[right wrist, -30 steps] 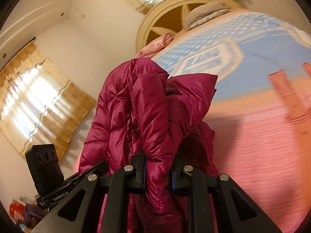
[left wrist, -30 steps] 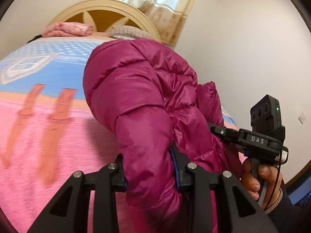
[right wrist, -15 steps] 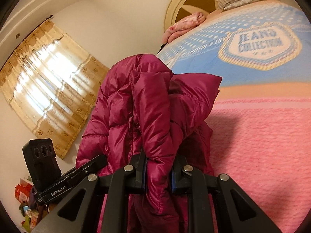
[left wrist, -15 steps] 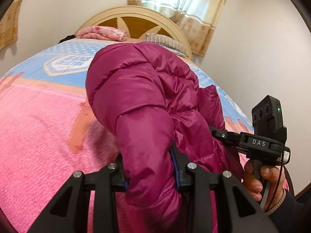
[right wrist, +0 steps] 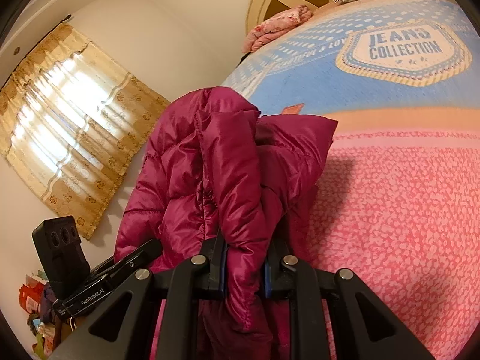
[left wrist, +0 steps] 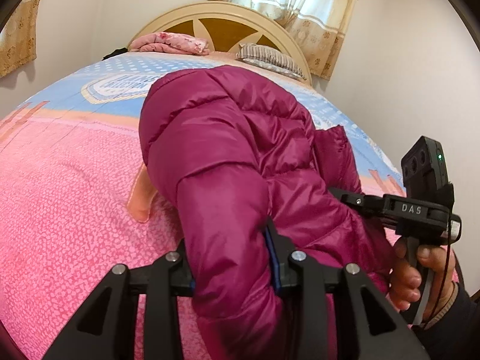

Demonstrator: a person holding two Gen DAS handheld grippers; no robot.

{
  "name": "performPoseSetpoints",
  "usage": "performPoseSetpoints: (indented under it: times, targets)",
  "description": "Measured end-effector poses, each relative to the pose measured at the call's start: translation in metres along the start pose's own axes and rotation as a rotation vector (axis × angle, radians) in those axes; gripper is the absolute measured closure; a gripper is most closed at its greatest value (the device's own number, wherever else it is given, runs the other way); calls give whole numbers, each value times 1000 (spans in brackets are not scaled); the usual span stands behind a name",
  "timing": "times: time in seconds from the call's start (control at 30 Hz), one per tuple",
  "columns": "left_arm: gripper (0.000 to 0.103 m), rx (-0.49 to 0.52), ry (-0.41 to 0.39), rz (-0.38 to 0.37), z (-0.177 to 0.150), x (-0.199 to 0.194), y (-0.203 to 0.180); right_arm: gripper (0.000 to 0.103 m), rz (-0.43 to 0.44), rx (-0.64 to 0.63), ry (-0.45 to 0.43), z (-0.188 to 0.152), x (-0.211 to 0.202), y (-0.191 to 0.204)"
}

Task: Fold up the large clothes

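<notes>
— Where's the jacket right now?

— The magenta puffer jacket is held up over the near part of the bed, bunched between the two tools. In the left wrist view it bulges up and away from the camera, its far edge reaching toward the blue band of the bedspread.

— And the left claw?

— Clamped on a thick padded fold of the jacket; the fabric fills the space between its two fingers, with the blue pad of the right finger pressed against it.

— The right claw?

— Also clamped on the jacket, pinching a narrower roll of shiny fabric that hangs down below the fingers. A stitched hem runs up the fold above the grip.

— Can each tool see the other?

— Yes. In the left wrist view the right tool sits at the right edge, held by the person's right hand, with "DAS" printed on its body. In the right wrist view the left tool shows at lower left, labelled "GenRobot.AI".

— What else is around?

— A pink folded blanket and a striped pillow lie at the far end by the rounded headboard. The bedspread carries a "JEANS COLLECTION" badge. Patterned curtains cover a bright window on the left.
</notes>
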State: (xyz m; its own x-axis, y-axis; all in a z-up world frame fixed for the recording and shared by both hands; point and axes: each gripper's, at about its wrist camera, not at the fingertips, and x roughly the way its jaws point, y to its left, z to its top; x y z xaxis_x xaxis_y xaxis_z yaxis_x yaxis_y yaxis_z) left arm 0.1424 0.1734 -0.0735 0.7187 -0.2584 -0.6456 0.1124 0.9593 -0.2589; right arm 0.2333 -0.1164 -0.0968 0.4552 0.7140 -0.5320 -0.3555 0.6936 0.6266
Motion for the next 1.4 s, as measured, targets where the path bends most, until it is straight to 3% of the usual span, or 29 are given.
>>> performPoseSetpoints:
  times: [0.2, 0.37, 0.53, 0.63, 0.77, 1.03, 1.4]
  targets:
    - [52, -5, 13, 19, -8, 4, 10, 86, -20, 16, 14, -4, 6, -10]
    - [30, -9, 13, 88, -11, 2, 13, 83, -40, 10, 29, -4, 8, -10]
    - [29, 38, -9, 167, -10, -14, 6, 70, -115, -33, 22, -3, 2, -1]
    - [21, 71, -56, 216, -8, -34, 2, 56, -178, -71, 0, -4, -14, 8]
    - [11, 88, -129, 232, -6, -64, -3, 53, -254, -133, -67, -8, -44, 28]
    - [9, 76, -224, 214, -4, -104, -11, 50, -301, -212, -164, -27, -83, 69]
    - [7, 78, -287, 183, 0, -121, -28, 48, -286, -243, -231, -39, -113, 101]
